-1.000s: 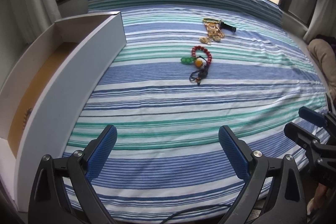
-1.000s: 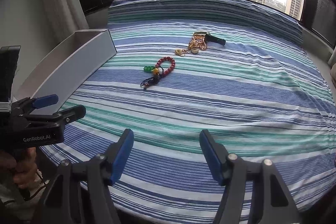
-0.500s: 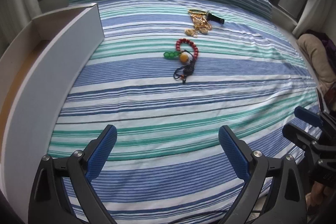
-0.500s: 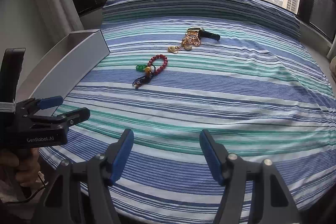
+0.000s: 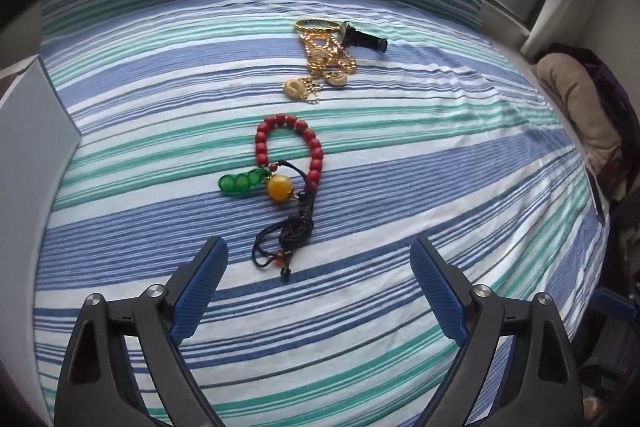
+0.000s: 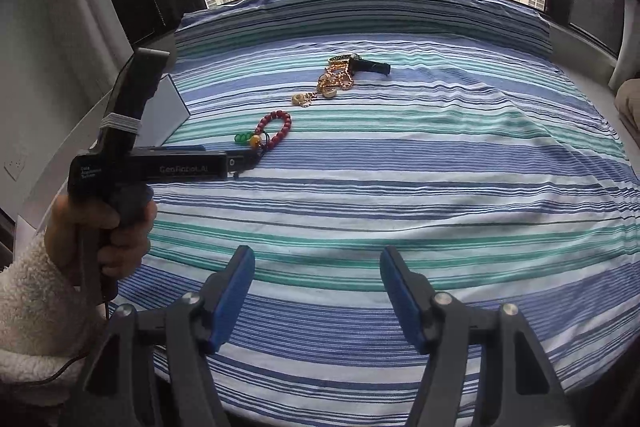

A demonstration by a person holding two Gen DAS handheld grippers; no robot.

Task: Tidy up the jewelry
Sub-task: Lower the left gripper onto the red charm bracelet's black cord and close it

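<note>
Left wrist view shows the striped bedsheet (image 5: 400, 167) filling almost all the frame, with wide bare cloth to the right and near side. At the far left edge stands the wall of the white box (image 5: 28, 131). The left gripper (image 5: 319, 267) is spread wide with nothing pinched; its jaws have just been closing a little. The red bead bracelet (image 5: 288, 147) lies just beyond the fingertips, and its dark cord tassel (image 5: 286, 239) reaches between them, nearer the left finger, not touched. Farther away lies the gold chain pile (image 5: 324, 61), touching a black watch (image 5: 362, 39). In the right wrist view, the right gripper (image 6: 317, 267) is open and empty over bare sheet, well apart from the jewelry.
</note>
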